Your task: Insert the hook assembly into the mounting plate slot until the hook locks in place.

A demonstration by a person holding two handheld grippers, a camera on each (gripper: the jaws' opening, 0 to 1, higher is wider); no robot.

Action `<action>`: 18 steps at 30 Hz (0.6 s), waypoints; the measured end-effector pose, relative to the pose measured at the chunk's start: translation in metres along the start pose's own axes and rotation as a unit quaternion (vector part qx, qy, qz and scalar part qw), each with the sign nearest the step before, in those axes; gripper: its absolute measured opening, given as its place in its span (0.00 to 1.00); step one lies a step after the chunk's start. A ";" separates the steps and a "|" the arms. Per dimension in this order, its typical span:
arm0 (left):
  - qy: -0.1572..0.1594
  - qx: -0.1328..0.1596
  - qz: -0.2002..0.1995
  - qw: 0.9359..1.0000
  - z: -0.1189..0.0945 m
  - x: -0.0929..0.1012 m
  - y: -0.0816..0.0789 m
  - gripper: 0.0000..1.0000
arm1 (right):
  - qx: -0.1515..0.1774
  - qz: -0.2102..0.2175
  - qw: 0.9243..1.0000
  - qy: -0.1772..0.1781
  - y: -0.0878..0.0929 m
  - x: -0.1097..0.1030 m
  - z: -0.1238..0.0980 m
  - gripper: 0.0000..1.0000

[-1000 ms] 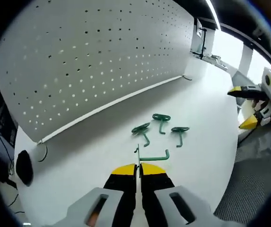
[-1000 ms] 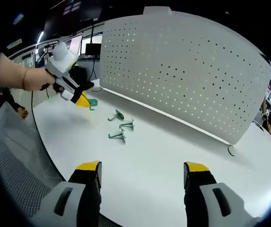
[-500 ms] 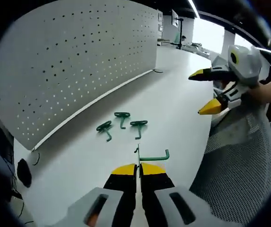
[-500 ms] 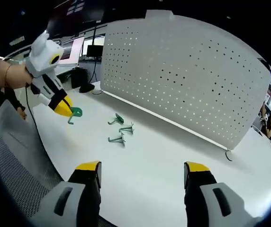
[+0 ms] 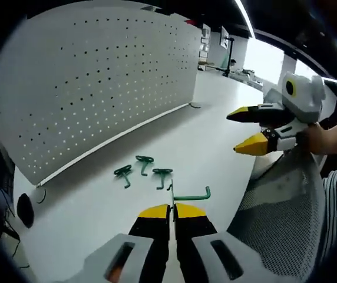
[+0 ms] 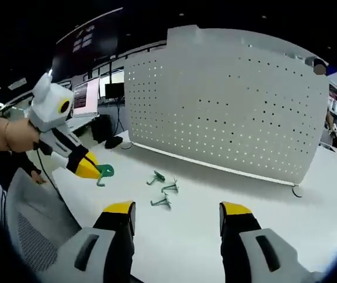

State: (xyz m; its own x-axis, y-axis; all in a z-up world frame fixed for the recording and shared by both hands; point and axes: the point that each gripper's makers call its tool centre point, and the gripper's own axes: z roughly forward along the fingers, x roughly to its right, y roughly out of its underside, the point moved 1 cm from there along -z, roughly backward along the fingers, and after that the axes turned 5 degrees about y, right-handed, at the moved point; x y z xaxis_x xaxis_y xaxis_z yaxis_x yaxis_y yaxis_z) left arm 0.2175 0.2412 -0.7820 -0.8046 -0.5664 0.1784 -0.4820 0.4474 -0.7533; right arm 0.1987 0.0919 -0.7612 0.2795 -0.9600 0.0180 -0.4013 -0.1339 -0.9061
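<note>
Hook point(image 5: 189, 194) stays clenched in the left gripper point(image 5: 172, 207) and got lifted clear of the three spares, pegboard point(image 6: 227, 112) next, right gripper point(image 6: 177, 207) hanging open.

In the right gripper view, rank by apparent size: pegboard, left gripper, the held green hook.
1. Pegboard, by far the largest.
2. Left gripper, though it sits nearer the camera.
3. Green hook, smallest, clamped in that gripper.

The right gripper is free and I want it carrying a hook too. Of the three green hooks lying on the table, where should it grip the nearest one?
Judging by its pose, take the nearest green hook by its straight shank, coming from above with the open right gripper. It lies flat on the white table, apart from the other two hooks.
</note>
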 end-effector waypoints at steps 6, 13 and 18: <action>-0.003 0.038 -0.036 0.999 -0.006 -0.001 -0.014 0.01 | 0.015 0.048 0.997 -0.055 -0.024 -0.036 0.002 0.46; -0.009 0.078 -0.062 0.995 -0.013 0.000 -0.027 0.01 | 0.002 0.157 0.983 -0.095 -0.035 -0.065 0.009 0.37; -0.015 0.105 -0.069 0.992 -0.018 0.004 -0.037 0.01 | 0.008 0.223 0.966 -0.128 -0.050 -0.080 0.010 0.33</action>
State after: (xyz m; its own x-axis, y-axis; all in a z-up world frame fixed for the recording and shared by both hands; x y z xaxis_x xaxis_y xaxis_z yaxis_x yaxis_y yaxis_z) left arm 0.2259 0.2348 -0.7416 -0.7240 -0.6339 0.2719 -0.5008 0.2121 -0.8391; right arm 0.2054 0.1781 -0.7212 0.2898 -0.8287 -0.4789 -0.5193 0.2842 -0.8059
